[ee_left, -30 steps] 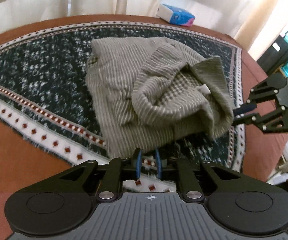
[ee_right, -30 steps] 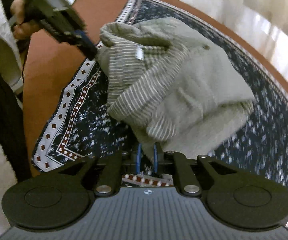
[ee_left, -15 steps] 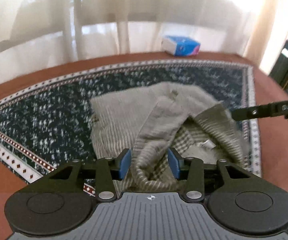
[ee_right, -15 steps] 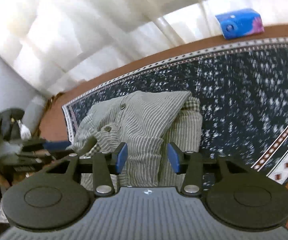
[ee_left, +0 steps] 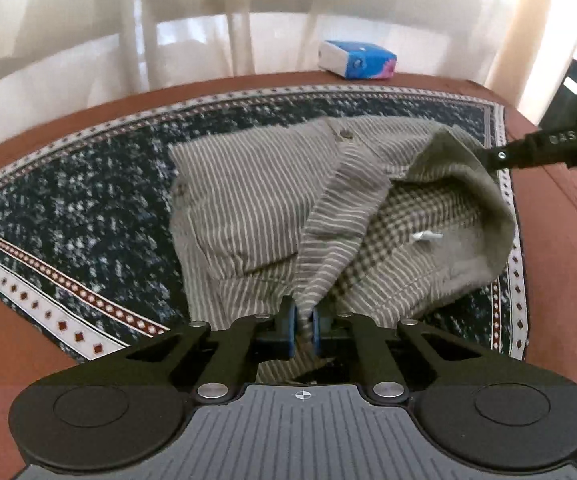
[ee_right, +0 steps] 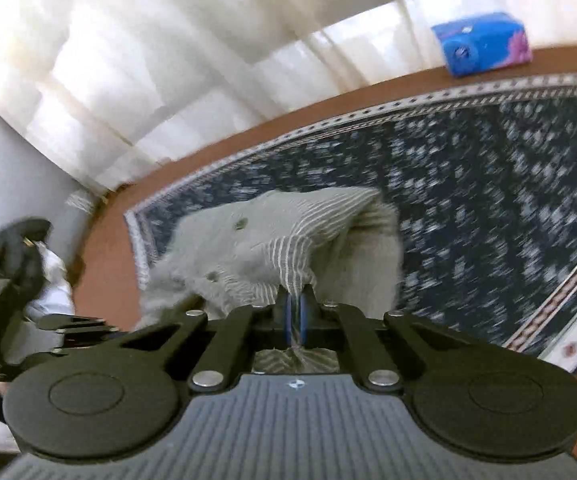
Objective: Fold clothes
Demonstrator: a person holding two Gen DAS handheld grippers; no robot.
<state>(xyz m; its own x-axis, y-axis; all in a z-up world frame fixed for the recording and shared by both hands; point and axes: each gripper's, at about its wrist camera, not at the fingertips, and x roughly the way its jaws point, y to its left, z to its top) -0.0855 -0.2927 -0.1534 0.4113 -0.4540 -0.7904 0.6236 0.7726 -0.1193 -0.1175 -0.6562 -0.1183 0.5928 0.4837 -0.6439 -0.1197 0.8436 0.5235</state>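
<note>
We have the striped shirt (ee_left: 248, 200) lying crumpled on the dark patterned cloth (ee_left: 88, 208) that covers the brown counter (ee_left: 4, 320), and we are holding it at two places so that it can be pulled into shape for folding. Our left claw (ee_left: 303, 330) is pinched tight on a ridge of striped fabric at the near edge of the shirt; the cloth rises into a taut fold from the blue pads (ee_left: 291, 330), which suggests the grip is there to lift and draw that edge. Our right claw (ee_right: 295, 318) is likewise clamped on a bunch of the same fabric, seen in the right wrist view gathered between its pads with a tuft showing behind them. In the left wrist view the right claw reaches in from the right edge to the collar side of the shirt, where the lapel is turned over and the checked lining (ee_left: 420, 216) with a small white tag (ee_left: 426, 235) shows.

Gripping two separate points seems meant to let us spread the garment flat, since it is still bunched and partly inside out. A blue tissue pack (ee_left: 356, 60) sits at the far edge of the counter, well apart from the shirt, near the pale curtains (ee_left: 168, 20).
</note>
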